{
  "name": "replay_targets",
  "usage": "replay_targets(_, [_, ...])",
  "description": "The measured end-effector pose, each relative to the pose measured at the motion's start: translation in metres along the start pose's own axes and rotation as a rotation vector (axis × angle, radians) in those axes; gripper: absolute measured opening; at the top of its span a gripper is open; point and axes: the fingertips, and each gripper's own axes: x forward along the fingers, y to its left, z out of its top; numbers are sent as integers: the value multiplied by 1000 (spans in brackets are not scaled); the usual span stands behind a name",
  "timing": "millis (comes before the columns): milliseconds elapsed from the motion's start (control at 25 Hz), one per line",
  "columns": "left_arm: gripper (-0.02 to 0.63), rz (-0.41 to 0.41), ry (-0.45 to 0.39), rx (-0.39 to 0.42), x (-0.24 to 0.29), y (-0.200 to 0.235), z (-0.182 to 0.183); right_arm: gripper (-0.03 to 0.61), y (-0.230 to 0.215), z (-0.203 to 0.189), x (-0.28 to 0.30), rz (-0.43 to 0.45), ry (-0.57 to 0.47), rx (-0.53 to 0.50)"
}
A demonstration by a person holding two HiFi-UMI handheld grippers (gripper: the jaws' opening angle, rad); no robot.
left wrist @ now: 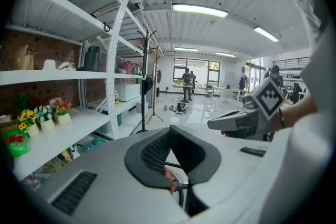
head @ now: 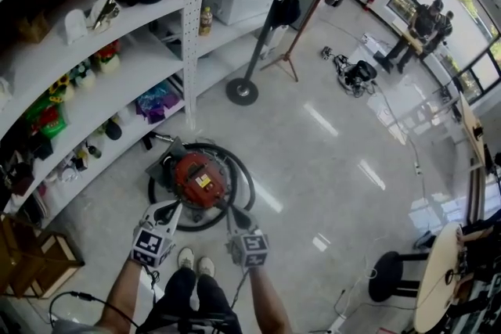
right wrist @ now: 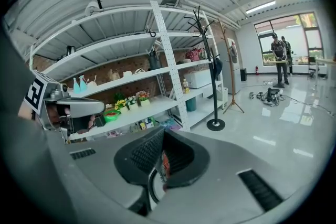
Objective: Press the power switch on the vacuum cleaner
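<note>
The red round vacuum cleaner (head: pixel 197 177) stands on the floor by my feet, with a yellow patch on its top and a black hose (head: pixel 239 170) looped round it. My left gripper (head: pixel 172 207) hovers over its near left edge and my right gripper (head: pixel 233 215) over its near right edge. Both are shut with nothing held. In the left gripper view the jaws of the left gripper (left wrist: pixel 170 134) meet, and a sliver of the red vacuum cleaner (left wrist: pixel 169 180) shows through the pad hollow. The right gripper (right wrist: pixel 164 132) looks the same, with the red vacuum cleaner (right wrist: pixel 165 164) behind it.
White shelves (head: pixel 117 66) with plants, bottles and boxes run along the left, their post (head: pixel 190 51) just beyond the vacuum. A coat stand base (head: pixel 242 91) and a wooden tripod (head: pixel 288 59) stand further off. A black stool (head: pixel 387 276) and a round table (head: pixel 438 270) are at the right. People stand far off by the windows.
</note>
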Motion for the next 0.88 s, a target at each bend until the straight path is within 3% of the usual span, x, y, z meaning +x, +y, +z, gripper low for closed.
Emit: replay_targets(880, [6, 46, -116, 14, -38, -10, 85, 12, 43, 68, -39, 58, -110, -6])
